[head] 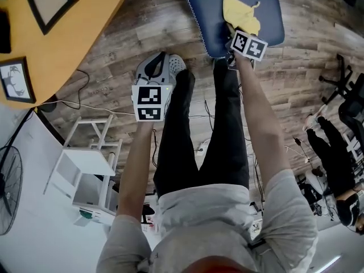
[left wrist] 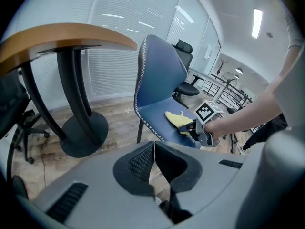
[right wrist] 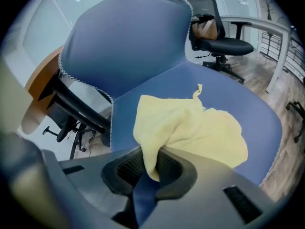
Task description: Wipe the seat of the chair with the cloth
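The blue chair's seat (head: 207, 21) is at the top of the head view, with the yellow cloth (head: 241, 13) lying on it. My right gripper (head: 233, 30) reaches over the seat's near edge and is shut on a fold of the cloth (right wrist: 190, 128); the rest spreads over the seat (right wrist: 257, 104) below the backrest (right wrist: 124, 46). My left gripper (head: 156, 66) hangs over the wooden floor left of the chair, shut and holding nothing (left wrist: 153, 149). From the left gripper view the chair (left wrist: 157, 75), cloth (left wrist: 176, 118) and right gripper (left wrist: 191, 127) show ahead.
A round wooden table (head: 74, 33) with picture frames stands at the left on a black pedestal (left wrist: 81, 132). A white shelf unit (head: 85, 169) and a fan (head: 8, 198) are lower left. Cables cross the floor. A black office chair (right wrist: 219, 42) and a seated person (head: 335, 152) are to the right.
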`<state>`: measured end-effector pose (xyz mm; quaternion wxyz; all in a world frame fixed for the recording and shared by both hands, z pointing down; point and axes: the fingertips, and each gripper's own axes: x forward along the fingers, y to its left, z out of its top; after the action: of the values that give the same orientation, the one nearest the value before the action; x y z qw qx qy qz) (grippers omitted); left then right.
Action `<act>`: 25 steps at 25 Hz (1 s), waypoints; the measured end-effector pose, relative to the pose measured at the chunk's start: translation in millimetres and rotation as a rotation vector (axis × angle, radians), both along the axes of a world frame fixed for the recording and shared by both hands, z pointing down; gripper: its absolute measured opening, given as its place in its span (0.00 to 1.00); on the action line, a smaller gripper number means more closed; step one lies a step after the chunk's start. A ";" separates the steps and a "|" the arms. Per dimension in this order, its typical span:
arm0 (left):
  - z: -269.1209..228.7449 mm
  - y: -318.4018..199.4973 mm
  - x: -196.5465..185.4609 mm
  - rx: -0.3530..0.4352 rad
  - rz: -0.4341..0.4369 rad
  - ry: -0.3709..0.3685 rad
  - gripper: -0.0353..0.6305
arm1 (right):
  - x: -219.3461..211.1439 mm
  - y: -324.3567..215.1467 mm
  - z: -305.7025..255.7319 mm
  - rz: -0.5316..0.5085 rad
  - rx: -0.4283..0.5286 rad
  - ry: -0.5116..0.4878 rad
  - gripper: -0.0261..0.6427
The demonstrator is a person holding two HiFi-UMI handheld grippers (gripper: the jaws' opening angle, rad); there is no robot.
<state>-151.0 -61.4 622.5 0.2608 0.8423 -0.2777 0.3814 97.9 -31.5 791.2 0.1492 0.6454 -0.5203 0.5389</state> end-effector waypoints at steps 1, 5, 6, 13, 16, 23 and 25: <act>-0.3 2.2 -1.9 -0.002 -0.002 0.000 0.09 | -14.8 -4.6 -0.5 -0.025 0.006 -0.007 0.14; -1.1 15.4 -6.2 -0.021 0.007 0.006 0.09 | -48.3 -12.6 -4.4 -0.027 0.033 -0.004 0.14; -0.5 19.3 -7.9 -0.027 0.011 0.006 0.09 | -54.1 -13.0 -5.0 -0.028 0.040 -0.008 0.14; 12.5 41.1 -15.6 -0.050 -0.024 -0.018 0.09 | -103.4 -7.0 -8.9 -0.252 0.074 -0.068 0.14; 15.1 50.7 -10.8 -0.056 -0.039 -0.024 0.09 | -131.2 8.9 -6.3 -0.402 0.062 -0.091 0.14; 4.8 57.9 31.1 -0.047 -0.043 -0.011 0.09 | -155.1 43.6 -3.4 -0.719 0.052 -0.108 0.14; 3.3 58.9 44.6 -0.043 -0.042 -0.011 0.09 | -156.0 52.5 -3.5 -0.806 0.040 -0.131 0.14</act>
<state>-106.4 -2.5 625.8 0.2853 0.8284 -0.2884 0.3862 -58.0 21.0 787.8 0.3026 0.3569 -0.7505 0.4668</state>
